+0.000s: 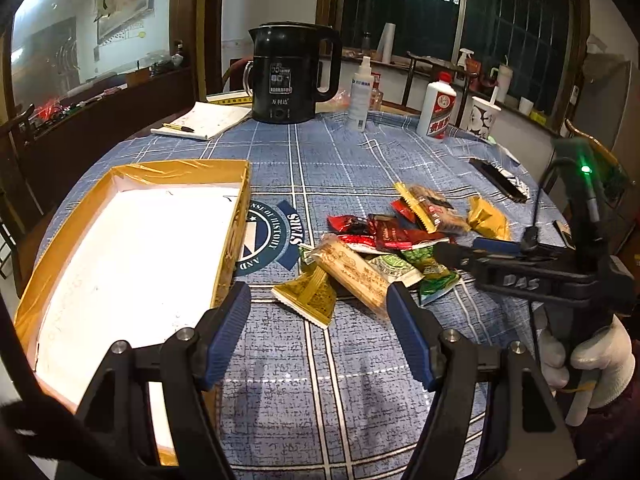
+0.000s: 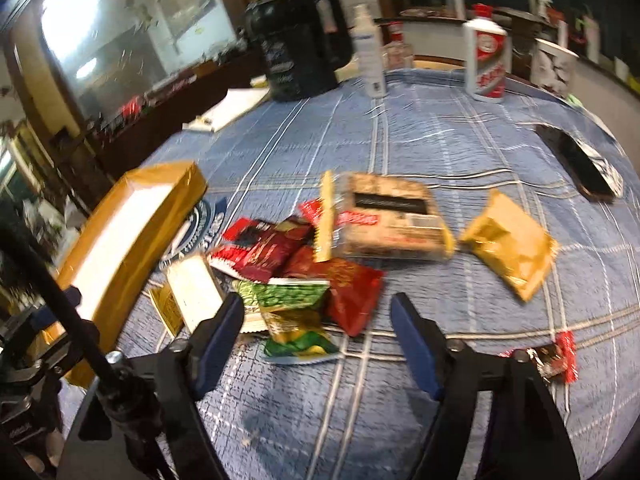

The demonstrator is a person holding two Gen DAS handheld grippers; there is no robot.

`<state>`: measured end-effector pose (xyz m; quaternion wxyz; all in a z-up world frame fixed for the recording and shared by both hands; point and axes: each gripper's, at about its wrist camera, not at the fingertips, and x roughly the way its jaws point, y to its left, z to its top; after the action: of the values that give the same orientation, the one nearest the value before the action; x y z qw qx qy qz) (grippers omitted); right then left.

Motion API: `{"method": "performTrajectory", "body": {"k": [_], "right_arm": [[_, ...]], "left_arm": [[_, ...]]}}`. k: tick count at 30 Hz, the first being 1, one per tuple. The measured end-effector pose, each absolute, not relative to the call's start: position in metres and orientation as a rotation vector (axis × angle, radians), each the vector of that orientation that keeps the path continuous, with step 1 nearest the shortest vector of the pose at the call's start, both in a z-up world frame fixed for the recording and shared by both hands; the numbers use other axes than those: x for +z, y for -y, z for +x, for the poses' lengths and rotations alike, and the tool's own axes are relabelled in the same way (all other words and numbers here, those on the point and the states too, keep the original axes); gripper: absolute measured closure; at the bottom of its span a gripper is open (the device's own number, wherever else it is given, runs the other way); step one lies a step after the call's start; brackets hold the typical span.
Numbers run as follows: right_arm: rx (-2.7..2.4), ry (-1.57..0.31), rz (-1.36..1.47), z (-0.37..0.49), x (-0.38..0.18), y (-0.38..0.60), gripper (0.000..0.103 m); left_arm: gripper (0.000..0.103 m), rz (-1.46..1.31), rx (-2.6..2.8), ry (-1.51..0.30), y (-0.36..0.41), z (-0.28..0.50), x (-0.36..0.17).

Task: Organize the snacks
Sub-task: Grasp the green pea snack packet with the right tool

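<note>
A pile of snack packets (image 1: 384,248) in red, green, gold and tan wrappers lies on the blue checked tablecloth; it also shows in the right wrist view (image 2: 320,264). A gold-rimmed box with a white empty floor (image 1: 132,256) sits left of the pile and shows in the right wrist view (image 2: 132,232). My left gripper (image 1: 320,320) is open and empty, just short of a gold packet (image 1: 308,296) and a tan packet (image 1: 356,272). My right gripper (image 2: 318,328) is open and empty, over a green packet (image 2: 296,320); the left wrist view shows it at the right (image 1: 452,254).
A black kettle (image 1: 296,76), a notepad with a pen (image 1: 204,120), a spray bottle (image 1: 360,96), a white liquor bottle (image 1: 438,108) and a paper cup (image 1: 484,116) stand at the back. A black phone (image 2: 576,168) lies right. A loose red packet (image 2: 560,356) lies beside my right gripper.
</note>
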<state>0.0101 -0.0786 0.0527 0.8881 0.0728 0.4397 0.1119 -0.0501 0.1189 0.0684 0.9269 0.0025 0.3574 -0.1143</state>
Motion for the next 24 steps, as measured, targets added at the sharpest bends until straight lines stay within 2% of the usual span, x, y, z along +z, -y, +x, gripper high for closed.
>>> {"method": "performTrajectory", "body": {"k": [4, 6, 7, 8, 24], "right_arm": [[0.219, -0.954, 0.098, 0.018, 0.038, 0.062, 0.041], [0.215, -0.956, 0.078, 0.019, 0.034, 0.058, 0.057], [0.216, -0.961, 0.08, 0.019, 0.033, 0.058, 0.07], [0.227, -0.973, 0.1, 0.019, 0.031, 0.06, 0.072], [0.253, -0.889, 0.319, -0.017, 0.037, 0.113, 0.074]], "left_arm": [[0.032, 0.014, -0.223, -0.738, -0.119, -0.048, 0.066], [0.032, 0.019, -0.219, -0.744, -0.118, -0.046, 0.064], [0.032, 0.02, -0.218, -0.747, -0.117, -0.045, 0.064], [0.032, 0.02, -0.216, -0.75, -0.117, -0.045, 0.063], [0.032, 0.03, -0.271, -0.819, -0.085, -0.025, 0.058]]}}
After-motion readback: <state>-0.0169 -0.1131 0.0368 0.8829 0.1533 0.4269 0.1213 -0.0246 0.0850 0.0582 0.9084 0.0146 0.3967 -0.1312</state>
